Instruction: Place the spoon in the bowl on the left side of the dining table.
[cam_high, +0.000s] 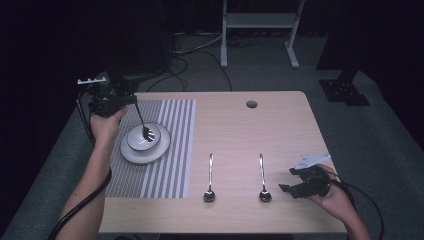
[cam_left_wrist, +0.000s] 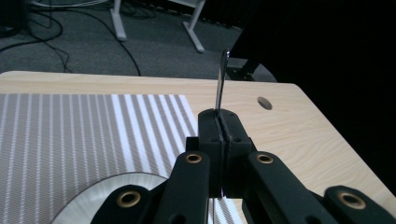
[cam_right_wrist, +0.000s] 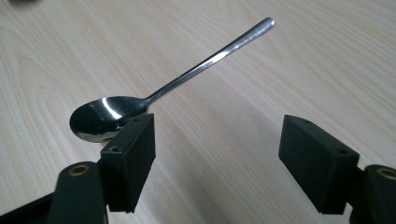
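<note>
My left gripper (cam_high: 129, 100) is held above the far left of the table, shut on the handle of a fork (cam_high: 142, 120). The fork slants down, and its tines rest in a small white dish (cam_high: 136, 140) stacked on a white plate (cam_high: 131, 153). In the left gripper view the jaws (cam_left_wrist: 218, 127) are pressed together and the fork handle (cam_left_wrist: 222, 79) sticks up past them. My right gripper (cam_high: 286, 188) sits low at the front right, open, just right of a spoon (cam_high: 262, 176). In the right gripper view that spoon (cam_right_wrist: 177, 81) lies beyond the left jaw, and nothing is between the fingers (cam_right_wrist: 217, 161).
A second spoon (cam_high: 210, 175) lies left of the first, handle pointing away. The plate stands on a striped placemat (cam_high: 170, 150). A cable hole (cam_high: 251, 104) is in the table's far edge area. A white frame (cam_high: 257, 22) and cables are on the floor behind.
</note>
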